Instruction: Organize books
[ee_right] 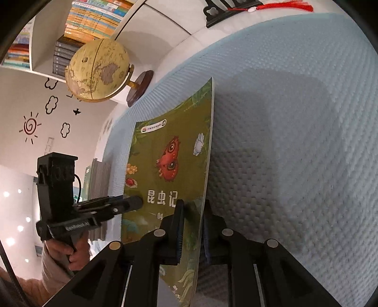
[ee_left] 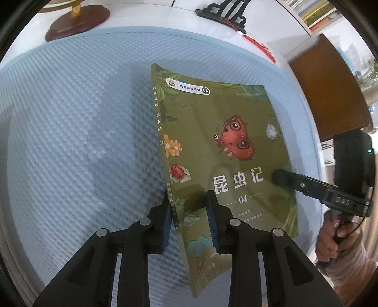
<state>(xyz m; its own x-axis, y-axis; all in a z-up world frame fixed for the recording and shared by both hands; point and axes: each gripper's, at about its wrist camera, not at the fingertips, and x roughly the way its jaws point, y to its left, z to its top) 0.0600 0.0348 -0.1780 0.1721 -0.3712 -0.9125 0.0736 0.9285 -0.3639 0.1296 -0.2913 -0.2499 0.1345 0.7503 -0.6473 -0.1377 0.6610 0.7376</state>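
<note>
A green paperback book [ee_left: 226,165] with a red butterfly, a ladybird and white Chinese title characters on its cover is held up off a pale blue textured mat [ee_left: 82,141] that covers the white worktop [ee_left: 146,21].

In the left wrist view the book fills the centre and runs down to 6 o'clock. The left gripper [ee_left: 189,226] straddles the book's spine edge near the lower corner. Its left blue pad lies against the back of the spine, while its right pad stands a little off the front cover, so whether the jaws truly grasp the book cannot be told. The right gripper [ee_left: 281,176] reaches in from 3 o'clock, its black tip lying on the cover just beside the title, gripped by a hand [ee_left: 330,236] in a pale striped sleeve.

In the right wrist view the book stands nearly edge-on at centre. The right gripper's jaws sit on either side of its open page edge at 6 o'clock, narrowly apart; contact with the pages cannot be made out. The left gripper comes in from 9 o'clock onto the cover, held by the other hand [ee_right: 70,252].

Behind the mat, a tan globe [ee_right: 96,70] on a dark wooden base stands at 11 o'clock, a black stand with a red tassel [ee_right: 283,7] at 1 o'clock, and a shelf of books [ee_right: 94,16] at 11 o'clock.
</note>
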